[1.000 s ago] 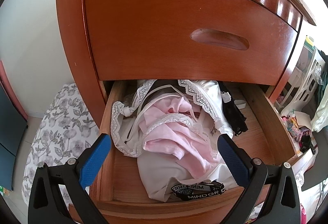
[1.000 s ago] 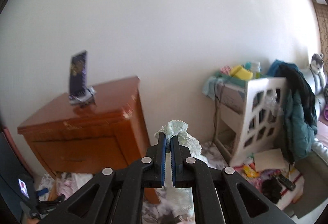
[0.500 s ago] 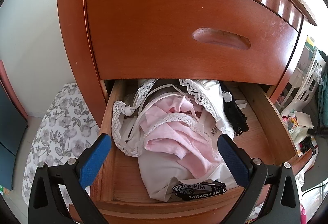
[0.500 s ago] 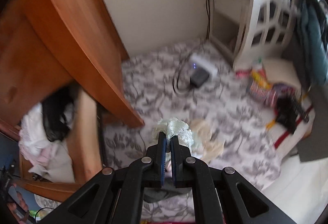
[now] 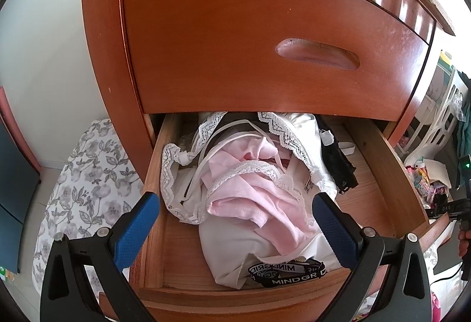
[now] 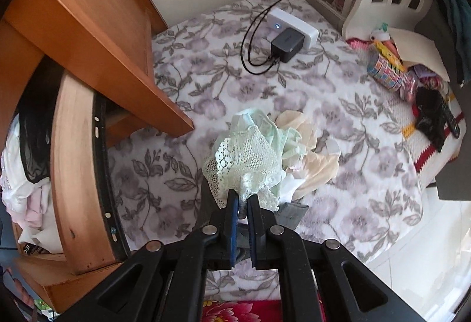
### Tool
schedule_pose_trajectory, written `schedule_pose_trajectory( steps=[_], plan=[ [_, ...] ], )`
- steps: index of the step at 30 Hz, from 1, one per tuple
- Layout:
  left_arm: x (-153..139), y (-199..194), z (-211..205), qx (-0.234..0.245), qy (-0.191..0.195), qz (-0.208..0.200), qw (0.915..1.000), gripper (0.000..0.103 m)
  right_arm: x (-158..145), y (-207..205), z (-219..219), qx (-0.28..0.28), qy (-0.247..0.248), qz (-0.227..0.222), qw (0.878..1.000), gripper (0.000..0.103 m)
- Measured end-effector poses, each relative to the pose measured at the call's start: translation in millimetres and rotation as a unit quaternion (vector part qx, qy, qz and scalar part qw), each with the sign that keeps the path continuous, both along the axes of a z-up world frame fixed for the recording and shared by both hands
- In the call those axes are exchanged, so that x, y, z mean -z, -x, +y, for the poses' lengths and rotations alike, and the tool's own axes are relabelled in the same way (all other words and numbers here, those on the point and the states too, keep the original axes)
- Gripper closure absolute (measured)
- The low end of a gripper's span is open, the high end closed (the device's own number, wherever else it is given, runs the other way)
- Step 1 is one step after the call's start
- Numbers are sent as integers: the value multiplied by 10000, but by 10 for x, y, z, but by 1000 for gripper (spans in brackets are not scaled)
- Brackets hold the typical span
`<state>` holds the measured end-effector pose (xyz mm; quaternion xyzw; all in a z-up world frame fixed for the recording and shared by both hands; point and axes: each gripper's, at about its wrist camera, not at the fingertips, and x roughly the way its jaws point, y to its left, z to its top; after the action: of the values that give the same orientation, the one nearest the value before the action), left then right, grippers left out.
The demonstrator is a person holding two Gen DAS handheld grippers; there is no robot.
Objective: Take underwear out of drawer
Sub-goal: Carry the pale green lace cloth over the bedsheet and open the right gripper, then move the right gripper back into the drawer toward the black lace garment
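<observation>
The right claw (image 6: pixel 242 205) points down over the floral blanket (image 6: pixel 338 122), its jaws opening with the mint lace underwear (image 6: pixel 244 157) between them, the cloth bunched beside a cream piece (image 6: pixel 318 163) near the cabinet's corner. The left claw (image 5: pixel 235 222) hangs wide and empty over the open drawer (image 5: pixel 391 169), where pink underwear (image 5: pixel 253 192) tops the heap.
</observation>
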<state>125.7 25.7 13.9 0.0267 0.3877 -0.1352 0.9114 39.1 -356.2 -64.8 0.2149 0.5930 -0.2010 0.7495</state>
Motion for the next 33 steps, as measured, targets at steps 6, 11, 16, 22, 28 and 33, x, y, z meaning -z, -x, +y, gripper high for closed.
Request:
schedule_pose_trajectory(
  steps=[6,11,16,22,28,33],
  plan=[
    [-7,3,7,-5,11,-11,10000,0,-41,-3,-7,60,73,-6,10000,56],
    [-9,1,9,-11,16,-8,10000,0,-85,-3,-19,109,129,-61,9998,36],
    [-13,-1,13,-20,17,-7,10000,0,-103,8,-66,223,113,-126,9996,24],
    [-12,-7,19,-41,7,4,10000,0,-110,17,-95,287,203,-103,9993,18],
    [-10,-4,11,-40,0,-3,10000,0,-142,20,-104,298,221,-209,9991,4],
    [-10,-7,10,-65,-24,-1,10000,0,-210,25,-91,345,287,-394,9982,1]
  ],
)
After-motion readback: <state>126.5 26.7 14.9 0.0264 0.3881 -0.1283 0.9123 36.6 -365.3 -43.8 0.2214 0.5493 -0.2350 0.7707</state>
